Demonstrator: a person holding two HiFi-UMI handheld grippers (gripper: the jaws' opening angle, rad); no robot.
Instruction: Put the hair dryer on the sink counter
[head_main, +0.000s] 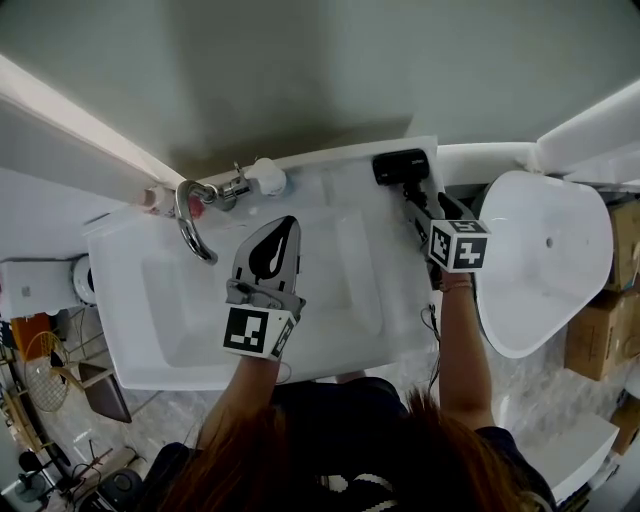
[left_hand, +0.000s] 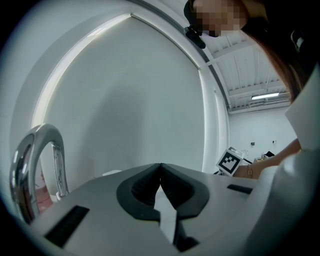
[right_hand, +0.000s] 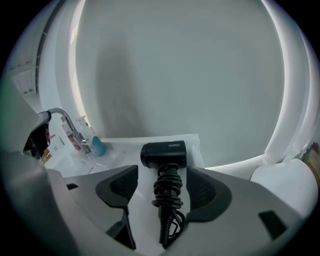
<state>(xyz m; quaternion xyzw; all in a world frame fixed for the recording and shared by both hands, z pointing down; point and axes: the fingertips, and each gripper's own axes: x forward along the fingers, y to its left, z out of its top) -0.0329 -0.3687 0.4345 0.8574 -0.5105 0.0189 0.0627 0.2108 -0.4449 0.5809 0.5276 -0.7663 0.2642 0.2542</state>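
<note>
Nearest the person, the left gripper (head_main: 283, 226) hangs over the basin (head_main: 160, 300) with its 2 jaws closed tip to tip and nothing between them; it has no part in the work here.

Further out on the right, the right gripper (right_hand: 162, 170) has its jaws spread wide. The hair dryer (right_hand: 164, 153) lies between them, handle toward the camera, with its cord (right_hand: 167, 192) wound in loops round the handle. Neither pad presses on it, so it is not held. From the head view, the hair dryer (head_main: 400, 166) rests on the white surface (head_main: 340, 175) at the back right corner, just beside the right edge, and the right gripper (head_main: 415, 200) is immediately behind it. The placing looks done, with only the pull-back left.

That pull-back is where trouble could come. The cord loops sit in the gap between the jaws, so a crooked or twisting retreat could hook 1 loop on a pad and drag the dryer along. With the edge so near, a drag to the right could tip it off the surface.

Beyond the basin, the faucet (head_main: 190, 220) and a white bottle (head_main: 268, 177) stand well apart from the dryer, against the wall.
</note>
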